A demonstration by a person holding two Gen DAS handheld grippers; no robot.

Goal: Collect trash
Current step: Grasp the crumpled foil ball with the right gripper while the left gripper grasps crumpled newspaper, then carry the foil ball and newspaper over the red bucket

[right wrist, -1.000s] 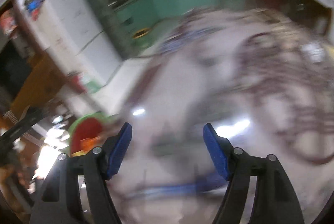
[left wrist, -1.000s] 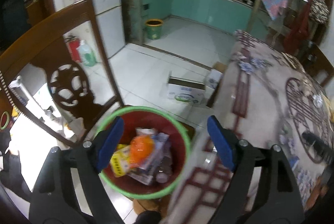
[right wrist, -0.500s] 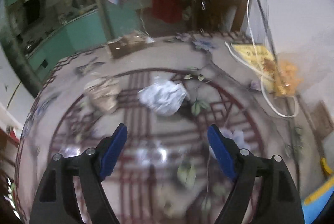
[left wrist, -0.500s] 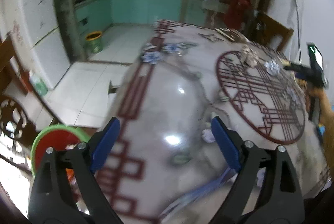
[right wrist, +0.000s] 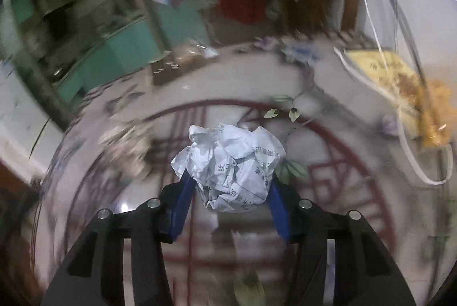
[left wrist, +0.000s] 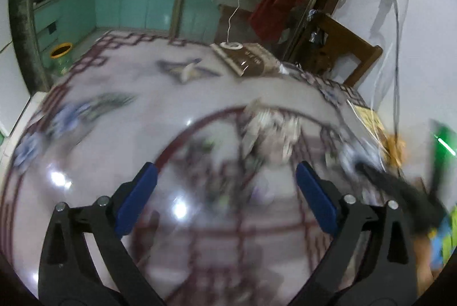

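A crumpled white paper ball [right wrist: 231, 157] with printed text sits between the blue pads of my right gripper [right wrist: 230, 180]. The jaws are closing and both pads touch its sides, just above the patterned table [right wrist: 328, 134]. A crumpled beige wad [right wrist: 128, 146] lies to its left. In the blurred left wrist view the same beige wad [left wrist: 270, 132] lies just beyond my left gripper [left wrist: 225, 167]. Its jaws are opening wide, with only tabletop between them. The right gripper's dark arm [left wrist: 394, 186] shows at the right edge there.
A brown box [left wrist: 247, 60] lies at the table's far edge, with a wooden chair [left wrist: 348, 49] behind it. A yellow packet [right wrist: 382, 72], an orange bag [right wrist: 437, 112] and a white cable [right wrist: 414, 163] lie at the right. A yellow-rimmed bin [left wrist: 60, 53] stands on the floor.
My left gripper swung from over the red bin across the table to the beige wad, jaws widening. My right gripper came down on the white paper ball and closed around it.
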